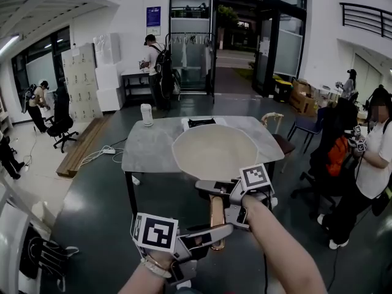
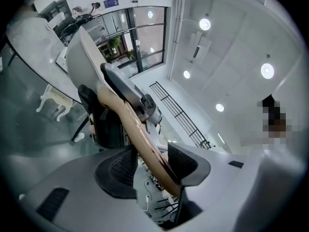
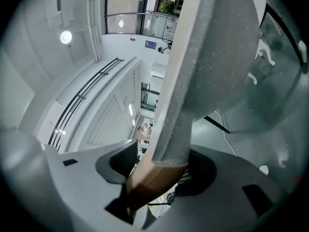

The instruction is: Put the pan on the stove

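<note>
Hanging in the air at the near side of the grey table (image 1: 144,152), the wide cream pan (image 1: 214,152) is gripped by its tan wooden handle (image 1: 217,216). The left tongs (image 1: 215,231) clamp the handle's end and the right tongs (image 1: 211,190) clamp it nearer the bowl. Its far rim half hides a flat black stove (image 1: 201,122). The blue wall poster (image 1: 153,16) is too small to read.

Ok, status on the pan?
Left gripper, right gripper: both shut on the pan handle. Pan airborne, not yet on the stove at the table's far edge. White cup left of it, likely no obstacle.
</note>
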Motion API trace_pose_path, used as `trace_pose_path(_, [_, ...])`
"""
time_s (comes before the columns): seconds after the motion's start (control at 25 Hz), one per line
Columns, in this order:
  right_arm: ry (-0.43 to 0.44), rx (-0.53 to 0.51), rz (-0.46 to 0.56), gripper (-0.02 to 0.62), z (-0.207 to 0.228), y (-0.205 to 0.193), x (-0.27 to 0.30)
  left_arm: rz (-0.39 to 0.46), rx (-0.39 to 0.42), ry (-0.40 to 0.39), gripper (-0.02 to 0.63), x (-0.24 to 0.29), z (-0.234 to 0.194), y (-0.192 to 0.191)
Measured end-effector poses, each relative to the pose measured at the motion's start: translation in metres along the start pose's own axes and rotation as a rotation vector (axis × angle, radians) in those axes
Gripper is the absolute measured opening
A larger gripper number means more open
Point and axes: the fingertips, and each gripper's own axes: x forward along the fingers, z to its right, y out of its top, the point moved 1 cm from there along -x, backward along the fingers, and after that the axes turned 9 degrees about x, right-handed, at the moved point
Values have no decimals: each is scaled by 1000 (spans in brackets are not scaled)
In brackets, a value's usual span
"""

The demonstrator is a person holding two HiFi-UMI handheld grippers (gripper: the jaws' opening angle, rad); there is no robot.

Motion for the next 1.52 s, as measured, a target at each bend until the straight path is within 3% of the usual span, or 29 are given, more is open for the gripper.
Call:
trace_pose_path(0.24, [-6,12,17,230,0,38,29,-2,10,-64,207,-6,-24,40])
trace_pose_path(0.6, [-1,13,49,230,-12,94,75,-32,20,-59,207,-26,-65,100])
trace_pose_path(1.12, [-31,-1,-20,239,8,118,81,-50,8,-67,207,-14,-94,109])
trace_pose_path(1.52, [-37,-26,-116,253,15,180,86,9,-70,-75,207,18,-130,152])
